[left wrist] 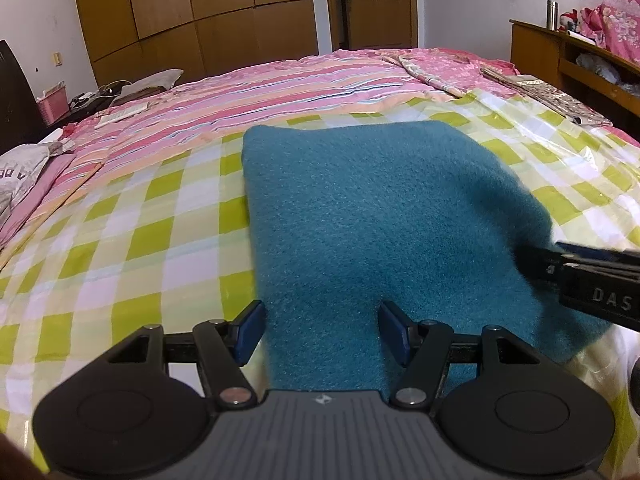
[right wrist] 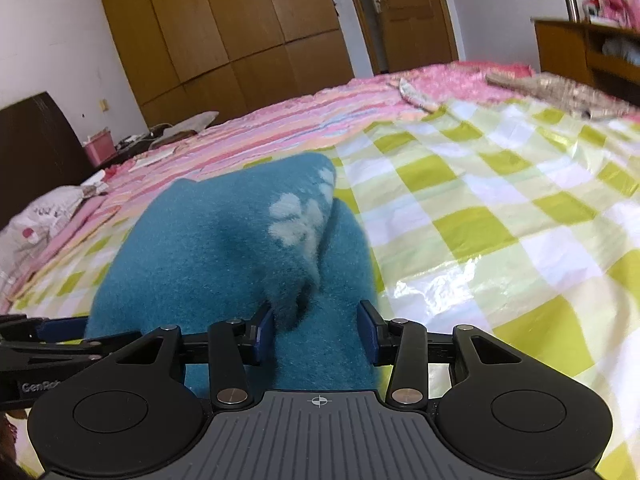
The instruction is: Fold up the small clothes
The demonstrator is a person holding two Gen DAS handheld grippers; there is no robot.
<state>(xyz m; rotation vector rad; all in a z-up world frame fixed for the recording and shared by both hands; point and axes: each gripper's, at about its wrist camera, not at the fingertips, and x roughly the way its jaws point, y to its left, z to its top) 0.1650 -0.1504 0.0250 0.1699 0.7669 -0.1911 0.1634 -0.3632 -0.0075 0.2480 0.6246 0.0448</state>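
Checked sheet (right wrist: 500, 208) lies open right of the teal garment (left wrist: 360, 216) — clutter far back.

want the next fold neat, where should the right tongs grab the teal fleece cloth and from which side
Grip the raised flap with the pale paw print on the teal fleece cloth, coming in from the near edge along the checked sheet. That fold stands up off the flat layer, so the right tongs, whose fingers already stand either side of it, can likely pinch it alone.

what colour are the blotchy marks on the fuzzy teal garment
Pale whitish, like petal or paw shapes on the fuzzy teal garment; marks show best in the right wrist view.
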